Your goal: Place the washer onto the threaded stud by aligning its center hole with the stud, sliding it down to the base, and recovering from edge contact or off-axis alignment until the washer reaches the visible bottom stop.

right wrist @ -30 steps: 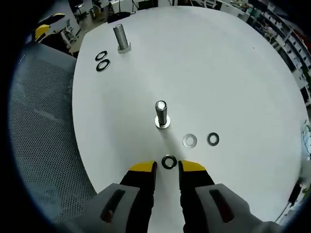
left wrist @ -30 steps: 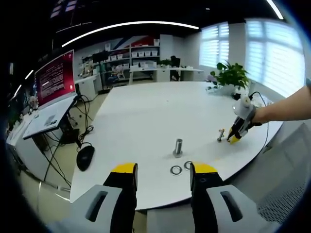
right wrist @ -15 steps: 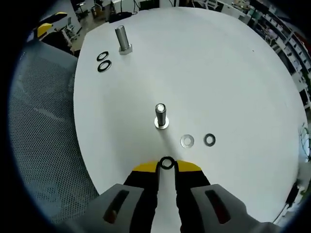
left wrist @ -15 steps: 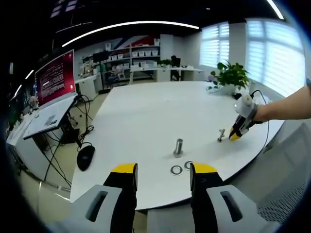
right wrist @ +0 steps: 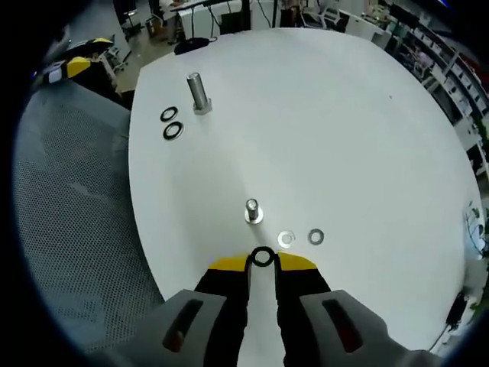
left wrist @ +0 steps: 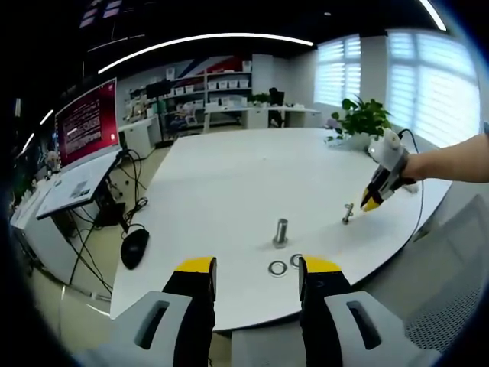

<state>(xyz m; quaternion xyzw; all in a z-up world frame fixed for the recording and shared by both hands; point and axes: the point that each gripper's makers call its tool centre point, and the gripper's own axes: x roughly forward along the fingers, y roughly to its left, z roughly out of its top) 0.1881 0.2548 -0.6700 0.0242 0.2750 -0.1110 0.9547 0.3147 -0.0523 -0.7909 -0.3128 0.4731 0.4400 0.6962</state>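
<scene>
- Right claw [right wrist: 262,264] is closed on a dark washer [right wrist: 263,257], pinched edge-on between the yellow tips, ring standing clear above the white counter [right wrist: 344,138].
- Just ahead of the right claw tips: short threaded stud [right wrist: 251,210] upright on its base, nothing on it yet; held washer is apart from it, not touching.
- Ahead and a bit right of the right claw: two silver washers [right wrist: 286,238] lying flat on the counter, side by side, next to the stud base.
- Far ahead-left of the right claw: second, taller stud [right wrist: 199,93] upright, with two dark rings [right wrist: 172,122] flat beside it near the counter edge.
- Left claw [left wrist: 257,269] is open, jaws wide apart, nothing between them, hovering at the counter's near edge.
- Just ahead of the left claw, between its tips: the two dark rings; taller stud stands right behind them.
- Far right of the left claw: right claw seen in the left gripper view, held by a person's arm [left wrist: 451,162], raised above the short stud.
- Left of the left claw: dark mouse [left wrist: 133,248] on a lower desk, red screen [left wrist: 85,122] behind.
</scene>
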